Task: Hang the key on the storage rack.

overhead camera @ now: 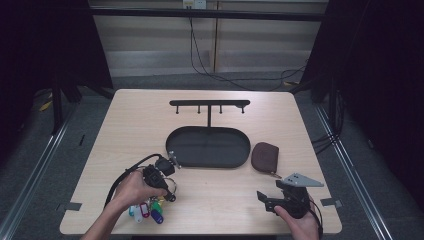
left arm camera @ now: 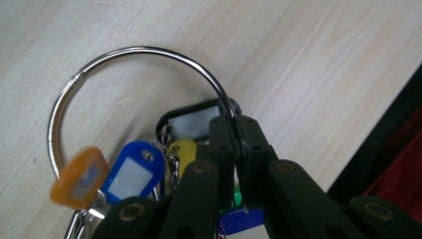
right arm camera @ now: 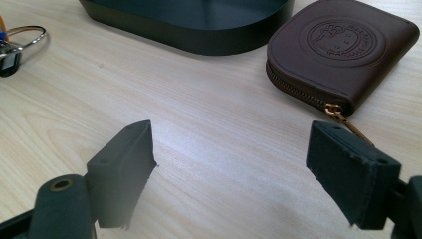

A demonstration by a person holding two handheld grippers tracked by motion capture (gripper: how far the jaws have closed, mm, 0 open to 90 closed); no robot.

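Key ring (left arm camera: 134, 50): lay on the table (overhead camera: 150, 125) at lower left of the high view, coloured tags (overhead camera: 147, 211) hanging from it.
Tray (overhead camera: 207, 146): sat at centre.
Pouch (overhead camera: 265, 156): lay right of the tray.
Left gripper (left arm camera: 238, 130): jaws clamped together on the key ring's wire.
Right gripper (right arm camera: 231, 164): jaws stood wide apart at lower right, holding nothing.

The left gripper (overhead camera: 167, 192), held by the left hand (overhead camera: 131, 188) at lower left of the high view, has its jaws pinched together. The right gripper (right arm camera: 234, 169), at lower right, has jaws spread wide apart.
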